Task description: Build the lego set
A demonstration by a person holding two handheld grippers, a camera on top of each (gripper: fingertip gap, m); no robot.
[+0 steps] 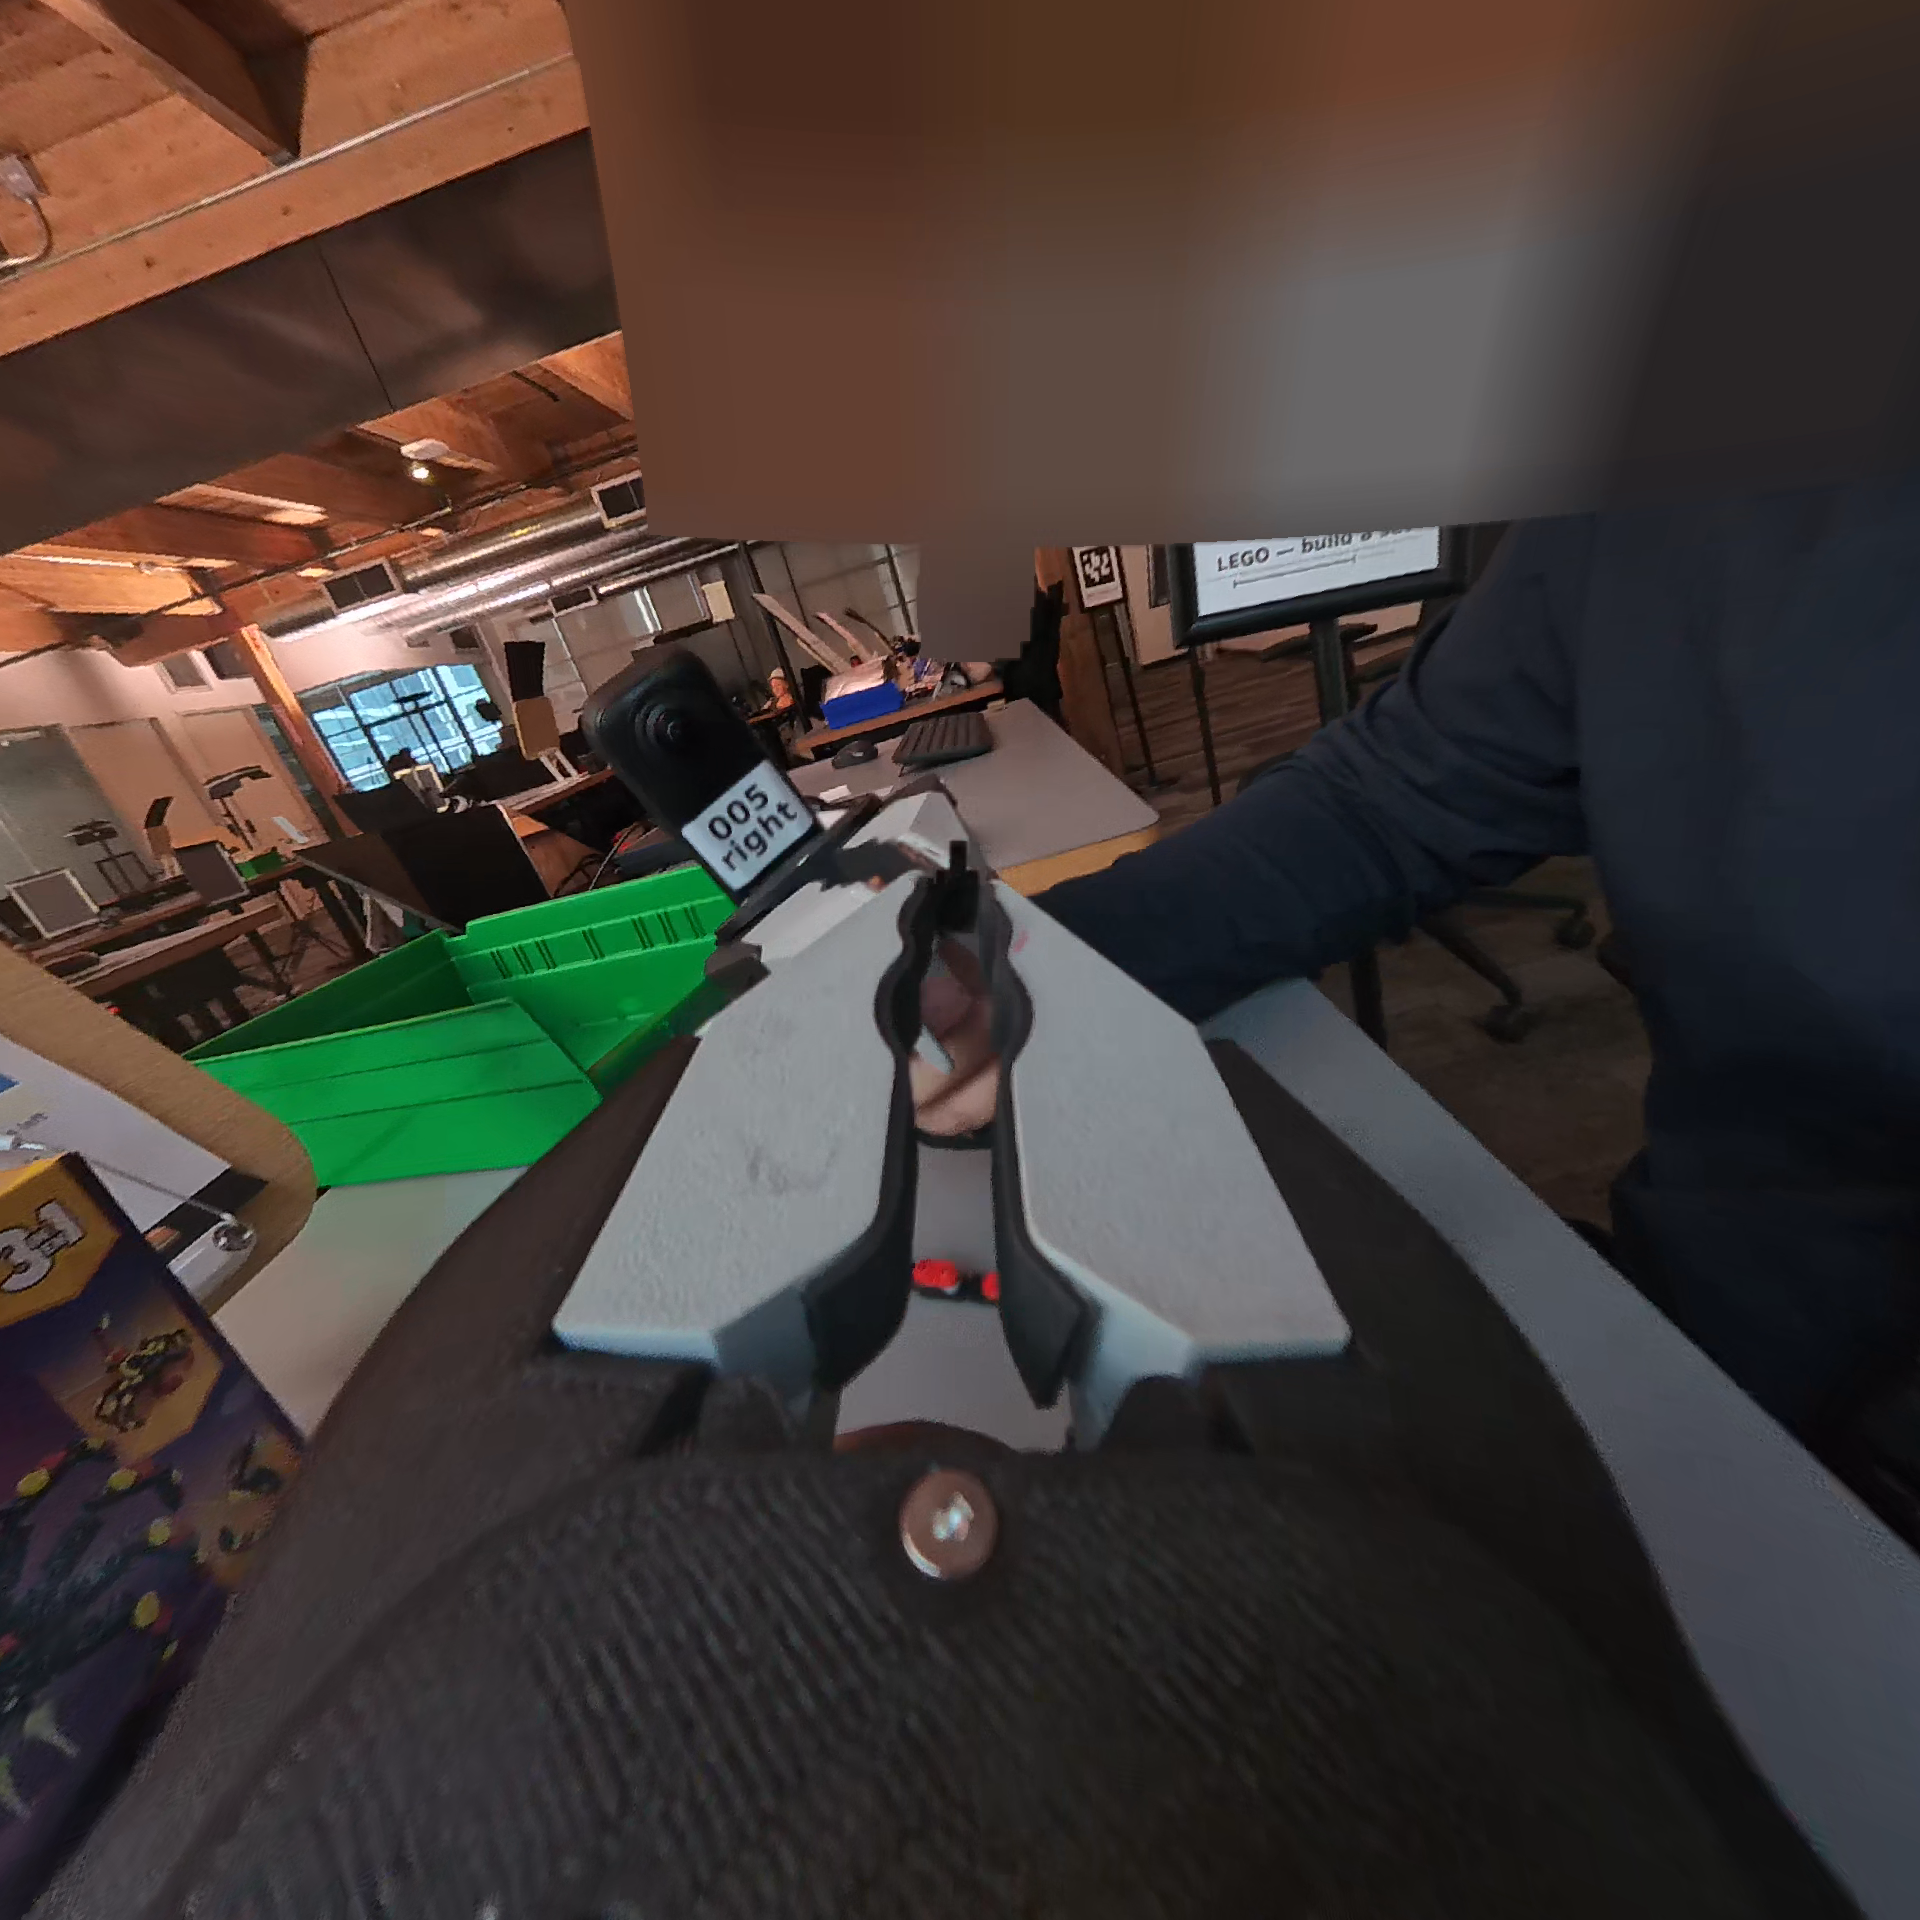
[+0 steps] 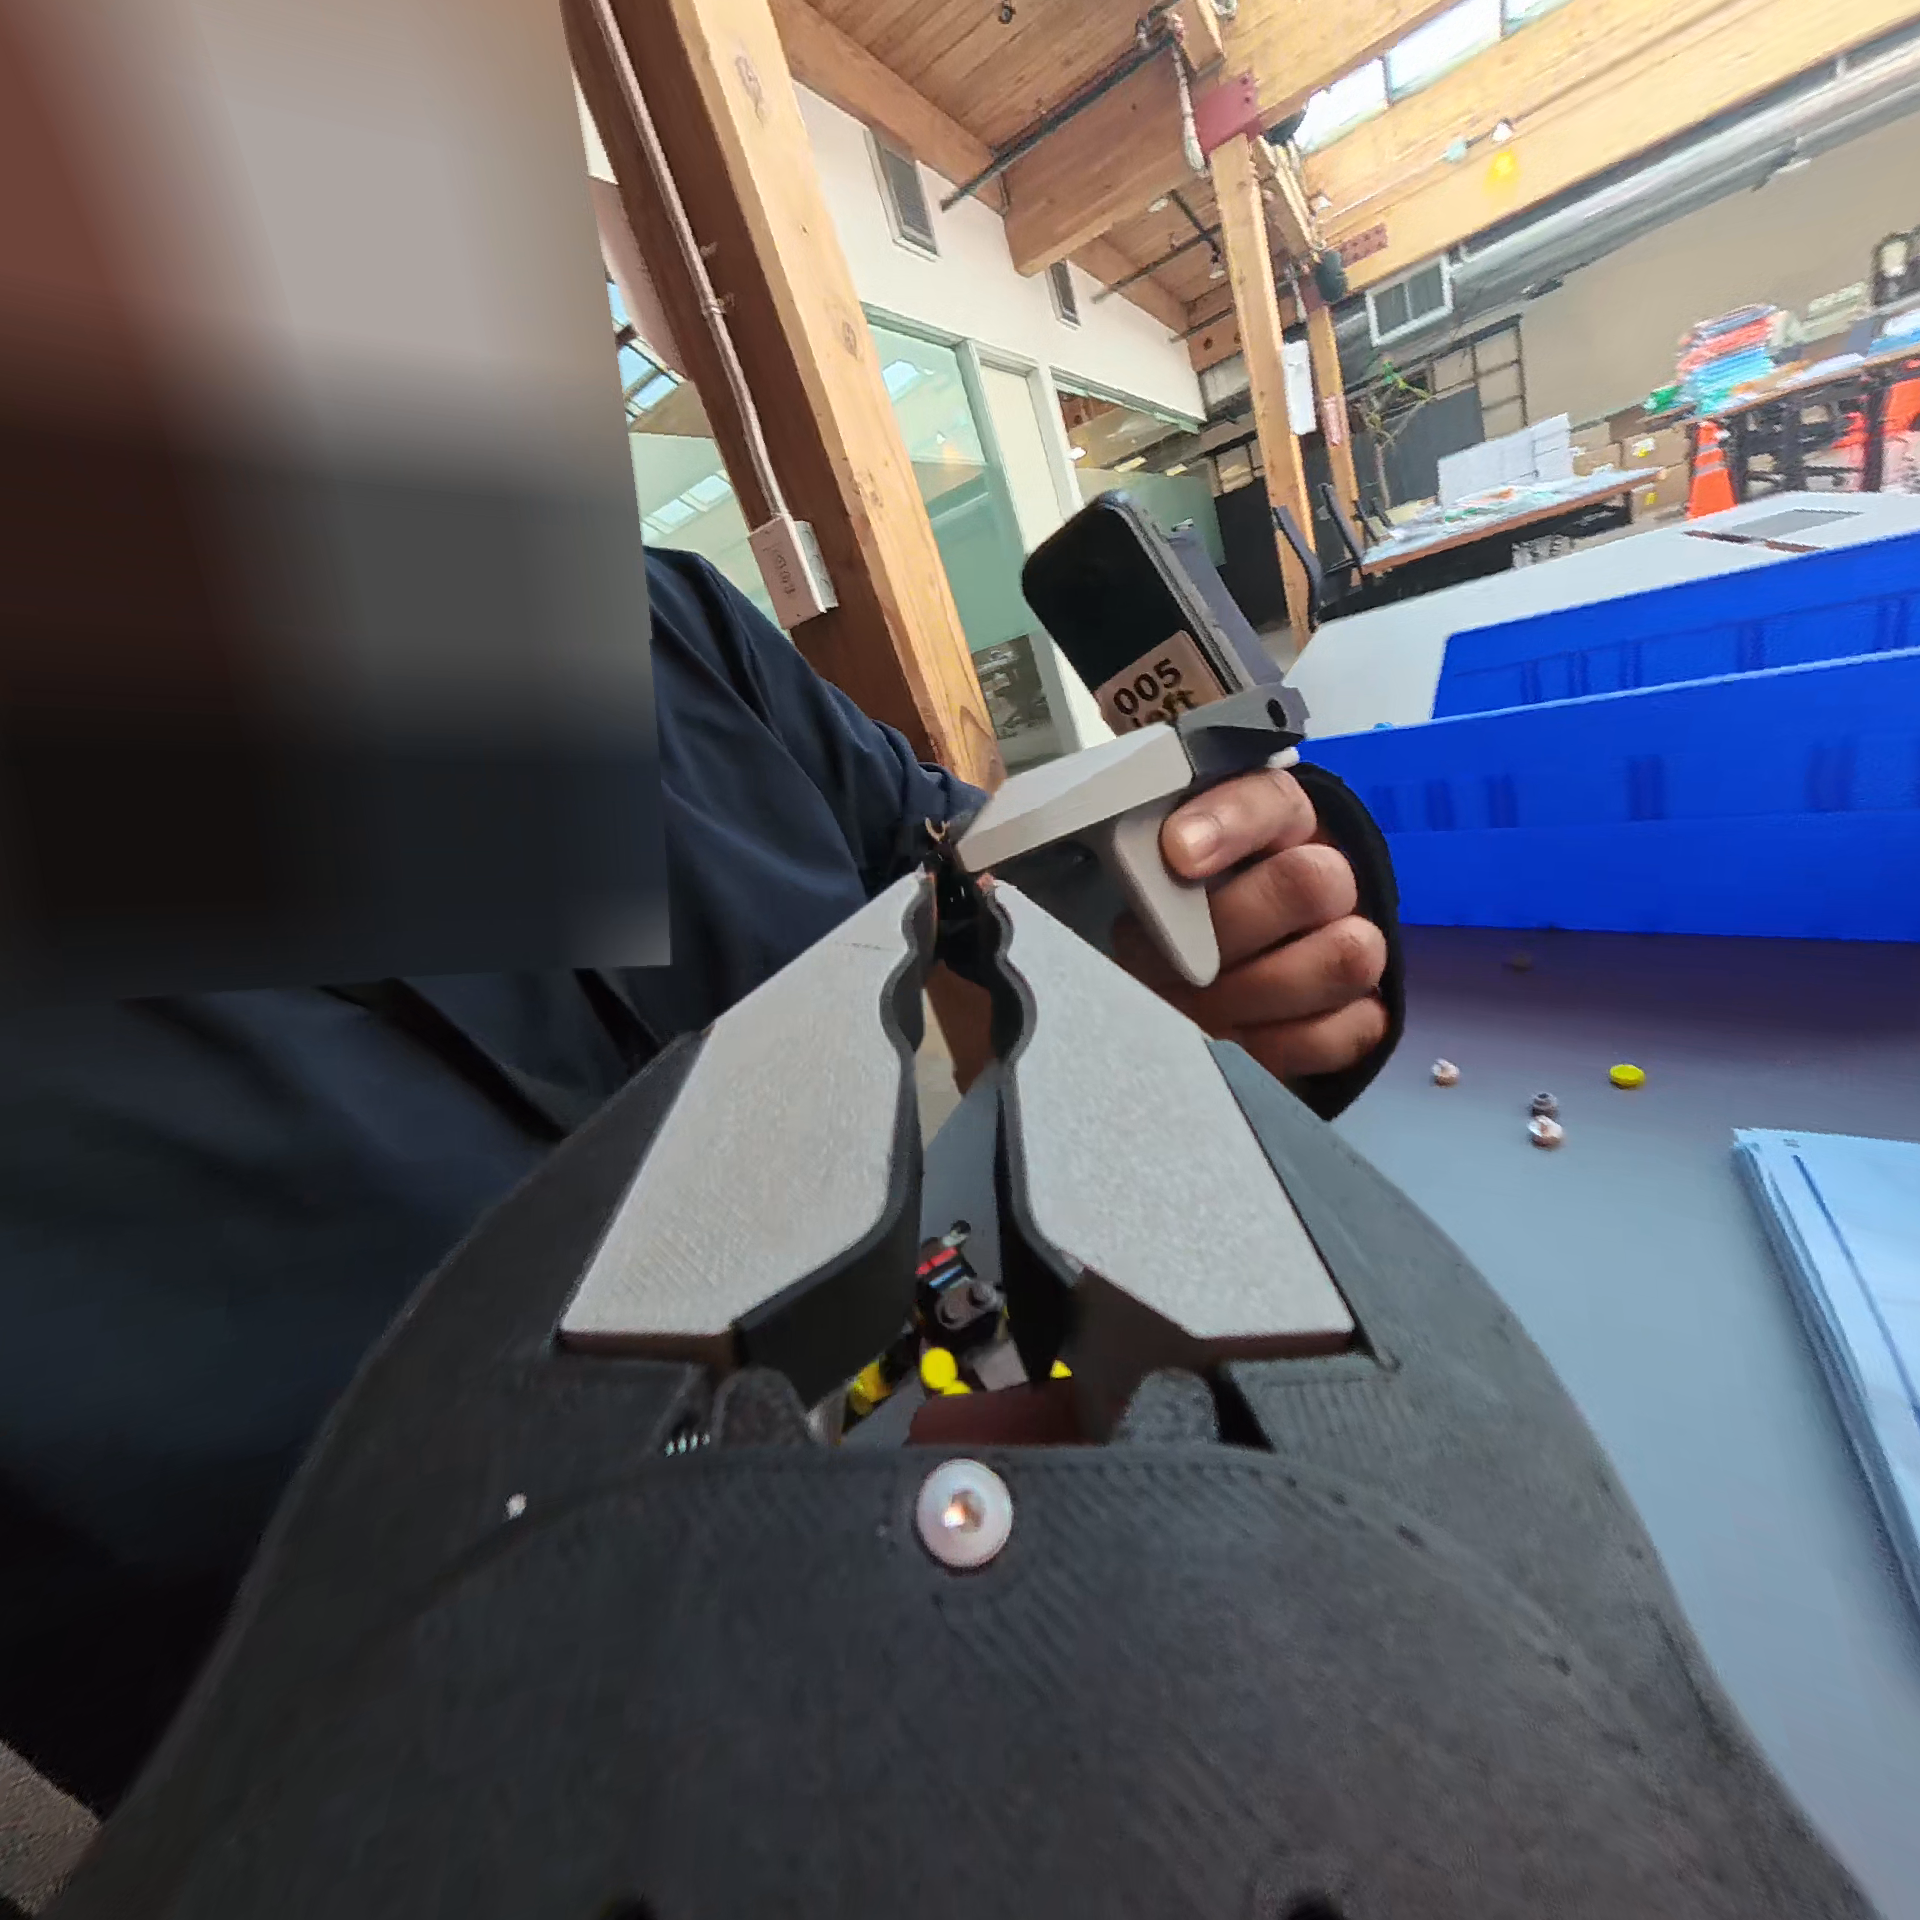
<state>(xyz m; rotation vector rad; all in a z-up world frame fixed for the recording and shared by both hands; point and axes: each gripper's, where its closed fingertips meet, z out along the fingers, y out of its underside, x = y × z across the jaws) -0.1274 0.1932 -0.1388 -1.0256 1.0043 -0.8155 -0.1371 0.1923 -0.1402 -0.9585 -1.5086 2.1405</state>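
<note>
Both grippers are held up above the table, tip to tip. My left gripper (image 1: 951,899) is shut on a small black lego piece (image 1: 954,871) that sticks up at its tips. The right gripper's body and camera (image 1: 681,743) meet it from the far side. In the right wrist view, my right gripper (image 2: 958,899) is shut on a small dark lego piece (image 2: 940,836), touching the tip of the left gripper (image 2: 1081,805), which a hand (image 2: 1278,935) grips. Red pieces (image 1: 935,1278) and a black, yellow and red lego cluster (image 2: 951,1320) lie on the table below.
A green bin (image 1: 436,1049) and the purple lego box (image 1: 104,1455) stand to one side, and a blue bin (image 2: 1662,790) to the other. Several small loose pieces (image 2: 1546,1127), a yellow stud (image 2: 1626,1075) and a paper booklet (image 2: 1849,1299) lie on the grey table (image 2: 1558,1351). The person's dark sleeve (image 1: 1403,831) is close. Left and right tips are no more than a few centimetres apart.
</note>
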